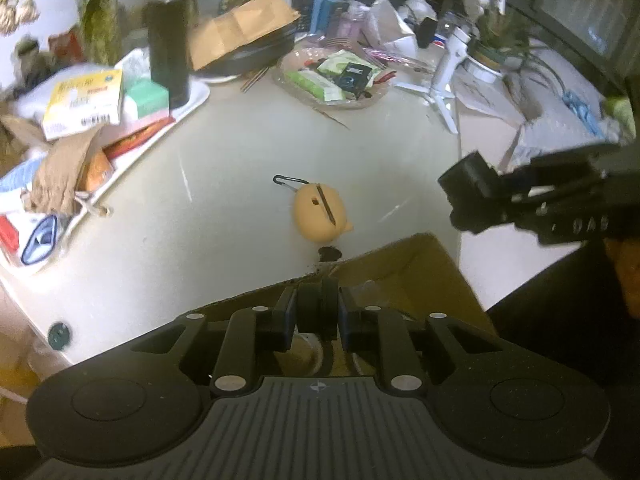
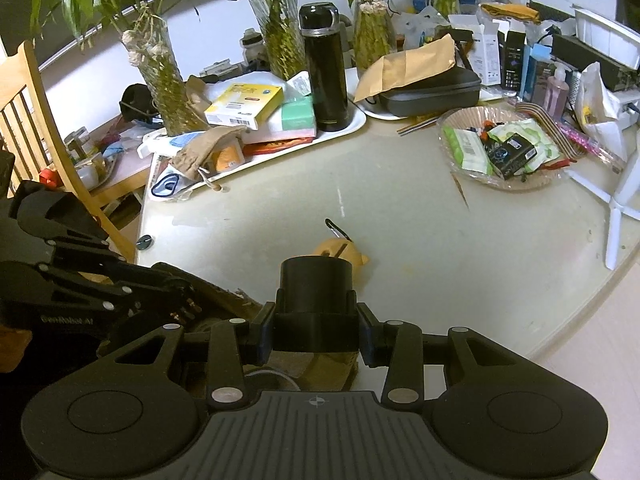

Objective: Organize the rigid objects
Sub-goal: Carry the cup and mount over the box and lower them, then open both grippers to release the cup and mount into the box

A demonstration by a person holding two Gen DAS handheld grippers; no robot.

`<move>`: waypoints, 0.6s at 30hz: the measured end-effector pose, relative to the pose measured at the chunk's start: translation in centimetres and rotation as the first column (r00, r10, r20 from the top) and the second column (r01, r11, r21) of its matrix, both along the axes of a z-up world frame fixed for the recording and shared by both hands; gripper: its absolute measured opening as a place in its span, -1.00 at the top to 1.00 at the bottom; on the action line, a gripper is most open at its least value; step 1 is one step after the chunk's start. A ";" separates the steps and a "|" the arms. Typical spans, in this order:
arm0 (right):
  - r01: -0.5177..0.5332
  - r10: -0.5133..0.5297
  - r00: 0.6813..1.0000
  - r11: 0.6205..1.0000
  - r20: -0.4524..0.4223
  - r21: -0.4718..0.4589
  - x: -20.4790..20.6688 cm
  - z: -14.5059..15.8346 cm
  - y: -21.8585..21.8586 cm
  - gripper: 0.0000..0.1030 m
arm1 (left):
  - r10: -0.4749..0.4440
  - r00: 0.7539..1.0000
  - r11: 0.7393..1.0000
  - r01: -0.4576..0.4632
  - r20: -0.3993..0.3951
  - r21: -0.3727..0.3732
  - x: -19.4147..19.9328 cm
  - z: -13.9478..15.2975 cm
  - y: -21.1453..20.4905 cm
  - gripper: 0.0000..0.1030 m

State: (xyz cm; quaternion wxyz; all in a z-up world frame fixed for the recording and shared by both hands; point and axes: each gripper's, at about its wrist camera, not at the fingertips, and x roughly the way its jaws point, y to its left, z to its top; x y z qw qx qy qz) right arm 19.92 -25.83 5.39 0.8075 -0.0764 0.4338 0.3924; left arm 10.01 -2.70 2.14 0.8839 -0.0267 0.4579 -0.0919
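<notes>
The left tool (image 1: 318,314) is clenched on a thin black part (image 1: 319,304), held over an open cardboard box (image 1: 420,272) at the near edge of the worktop (image 1: 200,248). Inside the box, under the tool, something pale and round shows, too hidden to name. The right tool (image 2: 316,320) is grasping a black cylinder with a square base (image 2: 316,292), its pads pressed on the base, also above the box's edge.

Just beyond the box, an orange rubber case with a black clip (image 1: 320,214) lies alone on the bare worktop, with a small dark bit (image 1: 330,253) between it and the box rim.

Farther back, a long white tray (image 2: 352,126) carries a tall black flask (image 2: 324,68) standing upright, a yellow and white carton (image 2: 244,104) lying on a green tissue pack (image 2: 298,114), a brown cloth pouch (image 2: 208,148) and assorted packets. A second tray behind it bears a black zip case (image 2: 432,94) with a brown paper envelope (image 2: 408,66) resting on top. To the right, a clear shallow dish (image 2: 452,124) holds green and white sachets and a small black box (image 2: 512,156). Glass vases of green stems (image 2: 280,36) stand along the back.
</notes>
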 end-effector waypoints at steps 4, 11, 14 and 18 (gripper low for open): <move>0.001 -0.001 1.000 1.000 -0.004 -0.002 -0.4 0.0 -0.3 0.15 | -0.005 0.999 1.000 0.004 0.033 0.031 -1.3 -0.1 0.1 0.21; 0.009 -0.009 1.000 1.000 -0.019 0.007 -1.2 -0.3 -0.9 0.15 | 0.077 0.994 0.997 -0.077 0.084 -0.003 -3.6 1.0 2.2 0.04; 0.003 -0.003 1.000 1.000 -0.021 0.010 -1.8 -0.2 -1.0 0.15 | 0.105 0.990 0.994 -0.106 0.100 0.010 -4.5 1.7 2.8 0.04; -0.004 0.004 1.000 1.000 -0.031 0.011 -2.4 -0.3 -0.9 0.15 | 0.141 0.984 0.990 -0.143 0.111 0.013 -5.7 2.2 3.7 0.00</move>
